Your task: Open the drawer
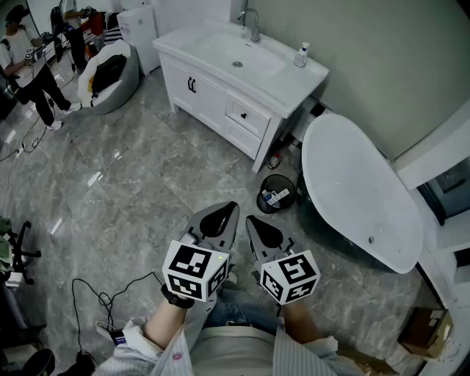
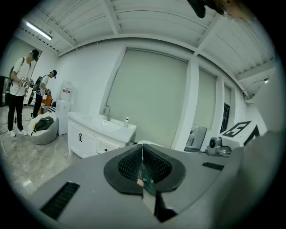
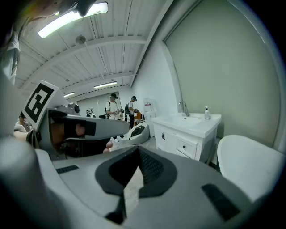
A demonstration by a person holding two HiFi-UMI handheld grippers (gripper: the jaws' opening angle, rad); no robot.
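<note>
Held low at the waist, side by side: left gripper and right gripper, both claws pressed closed on nothing, pointing toward the vanity across the room.

Far left, people standing by a desk edge, then a grey beanbag carrying a black bag. Nearer, black cables looping over the floor beside the left sleeve.

Centre, well apart from both grippers: white vanity against the wall, with faucet and soap bottle on top. Drawer closed flush in the cabinet front, right of the two doors, marked by a small dark pull.

Just right of the vanity's corner, black bin, wedged between cabinet and white bathtub. Tub rim reaching close to the right gripper's side; cardboard box beyond it at the lower right.

Wide bare marble between grippers and drawer front, narrowing rightward at bin and tub.
</note>
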